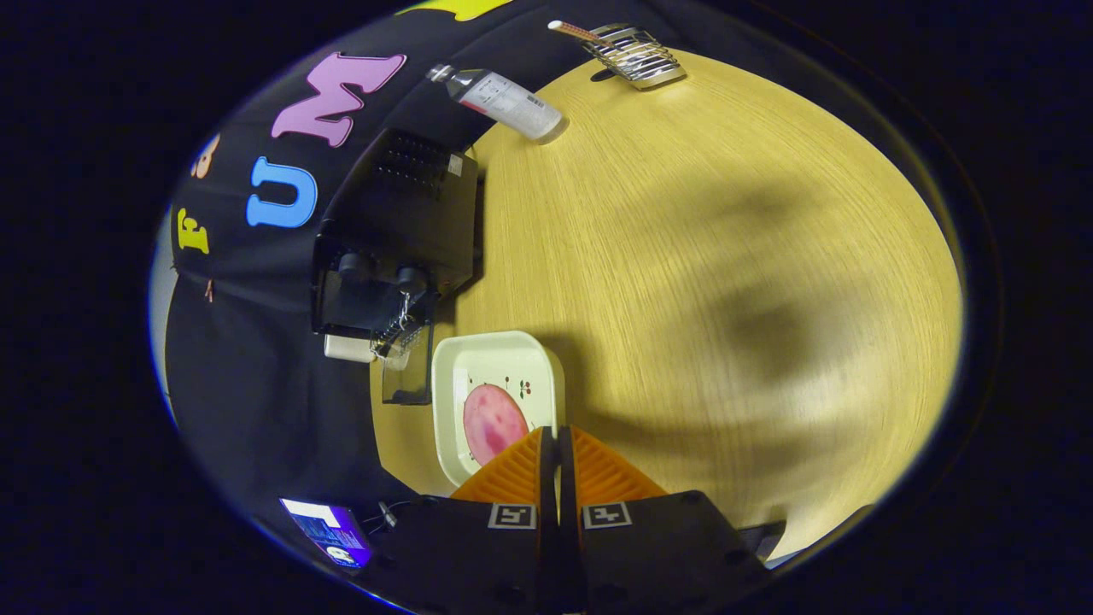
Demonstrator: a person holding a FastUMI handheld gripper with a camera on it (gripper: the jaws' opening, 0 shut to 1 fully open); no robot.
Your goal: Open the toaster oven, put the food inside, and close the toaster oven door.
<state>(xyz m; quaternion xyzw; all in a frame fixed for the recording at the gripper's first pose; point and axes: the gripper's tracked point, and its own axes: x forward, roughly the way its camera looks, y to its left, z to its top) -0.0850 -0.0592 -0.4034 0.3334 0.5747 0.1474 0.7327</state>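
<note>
The tool [557, 440] is closed, empty, above the near edge of a plate [457, 367] with ham [491, 421]. The oven [397, 231], door down, stands beyond on the worktop [726, 256].

Round light-wood table [726, 256], soft shadows; black cloth wall [248, 376] behind.

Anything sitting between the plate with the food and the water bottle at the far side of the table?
No. In the gripper view, only bare wooden table lies between the plate and the water bottle; the toaster oven stands beside that stretch.
</note>
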